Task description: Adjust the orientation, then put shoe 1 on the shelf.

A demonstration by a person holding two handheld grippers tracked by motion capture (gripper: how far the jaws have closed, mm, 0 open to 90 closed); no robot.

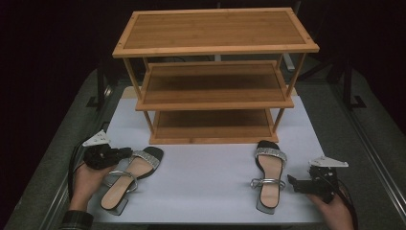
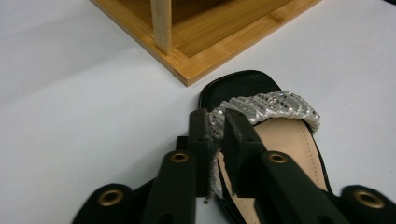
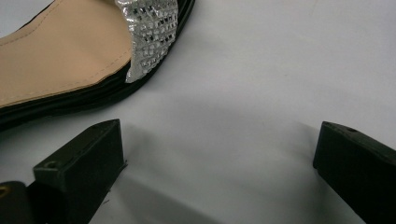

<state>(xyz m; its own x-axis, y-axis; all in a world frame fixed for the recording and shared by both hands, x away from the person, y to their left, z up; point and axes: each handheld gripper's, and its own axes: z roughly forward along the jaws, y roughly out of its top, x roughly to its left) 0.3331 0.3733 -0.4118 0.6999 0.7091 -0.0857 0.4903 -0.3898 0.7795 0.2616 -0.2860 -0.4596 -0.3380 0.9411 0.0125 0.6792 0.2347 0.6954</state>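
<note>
Pinching the sparkly toe strap (image 2: 275,107) of the left sandal (image 1: 129,177), the left claw (image 2: 215,122) has its jaws closed tight on that strap. This sandal lies on the white surface (image 1: 201,177), angled, its toe near the front corner of the wooden shoe rack (image 1: 215,76). Beside the right sandal (image 1: 268,175), the right claw (image 1: 293,184) rests with its jaws spread wide, holding nothing, just off the shoe's outer edge.
</note>
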